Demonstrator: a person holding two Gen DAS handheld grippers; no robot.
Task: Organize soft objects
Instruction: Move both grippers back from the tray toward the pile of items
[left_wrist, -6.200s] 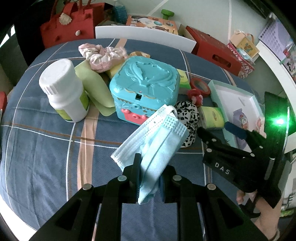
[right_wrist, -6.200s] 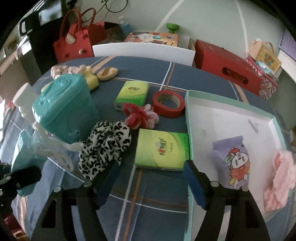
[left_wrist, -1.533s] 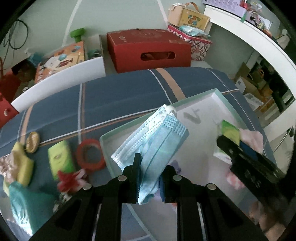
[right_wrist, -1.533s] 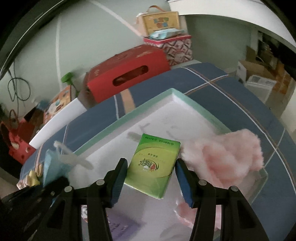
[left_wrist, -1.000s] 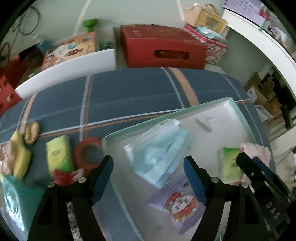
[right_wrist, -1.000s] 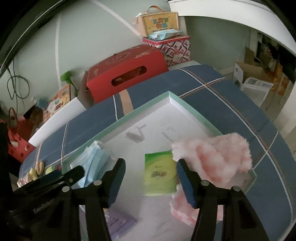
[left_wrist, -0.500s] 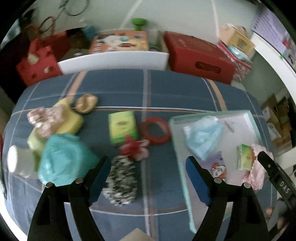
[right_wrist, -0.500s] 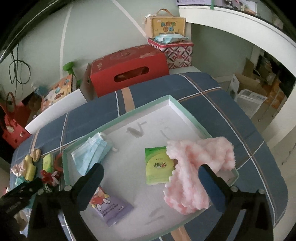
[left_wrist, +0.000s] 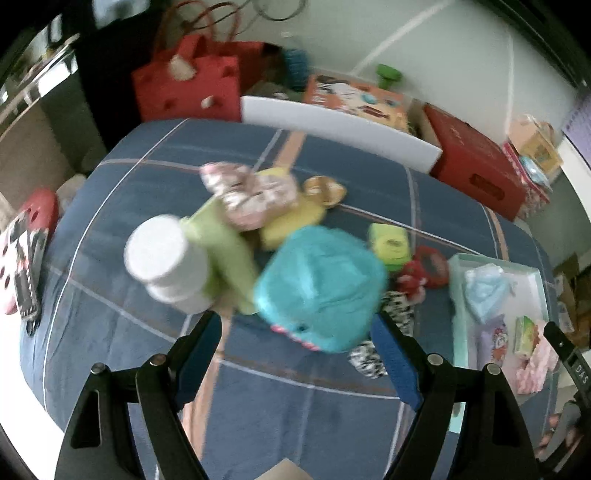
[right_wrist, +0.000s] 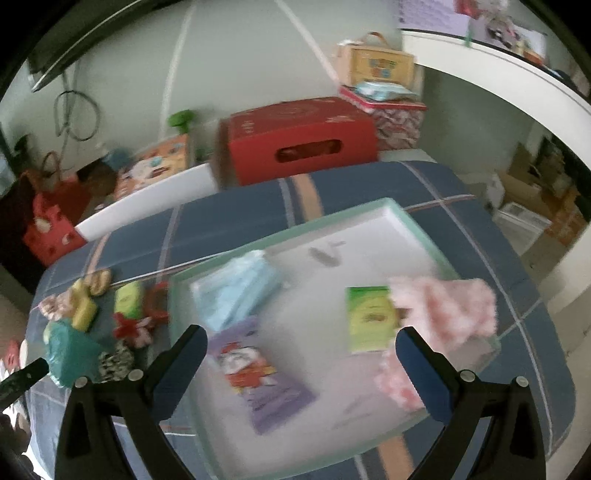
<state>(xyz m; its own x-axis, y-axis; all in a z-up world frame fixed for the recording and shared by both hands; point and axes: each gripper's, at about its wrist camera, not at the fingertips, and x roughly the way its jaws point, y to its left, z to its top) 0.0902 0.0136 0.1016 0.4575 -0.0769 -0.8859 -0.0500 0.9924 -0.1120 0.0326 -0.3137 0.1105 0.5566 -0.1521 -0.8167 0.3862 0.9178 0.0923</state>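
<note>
**Both grippers empty, tray half loaded, soft stuff left on the cloth**

My left gripper (left_wrist: 297, 354) is spread wide with nothing between the pads, hanging above the cluttered side of the table (left_wrist: 122, 177). My right gripper (right_wrist: 301, 352) is also wide apart and empty, above the tray (right_wrist: 410, 221).

In the tray: blue face mask (right_wrist: 236, 291) at the far left corner, purple snack pouch (right_wrist: 258, 373) nearer me, green tissue pack (right_wrist: 369, 319) mid-right, pink fluffy cloth (right_wrist: 447, 310) draped against the right wall and touching the tissue pack. They lie spread out and mostly not stacked, which leaves bare floor at the far end for more.

Not yet sorted, seen from the left camera:
- pink floral scrunchie (left_wrist: 251, 194), lying on a yellow sponge (left_wrist: 291, 221)
- leopard-print scrunchie (left_wrist: 384, 336), partly hidden behind the teal box (left_wrist: 321, 288)
- red scrunchie (left_wrist: 410, 275), just beside the tray's left wall
- second tissue pack (left_wrist: 389, 245), near the red one

The white bottle (left_wrist: 166, 258) and teal box are rigid, so my read is they stay put.

My guess: the left gripper is aimed at the clutter for the next pick. The leopard scrunchie sits closest to my right pad, but the box crowds it, so approach from the open side. The left view is motion-blurred, so exact contacts in the pile are unclear.
</note>
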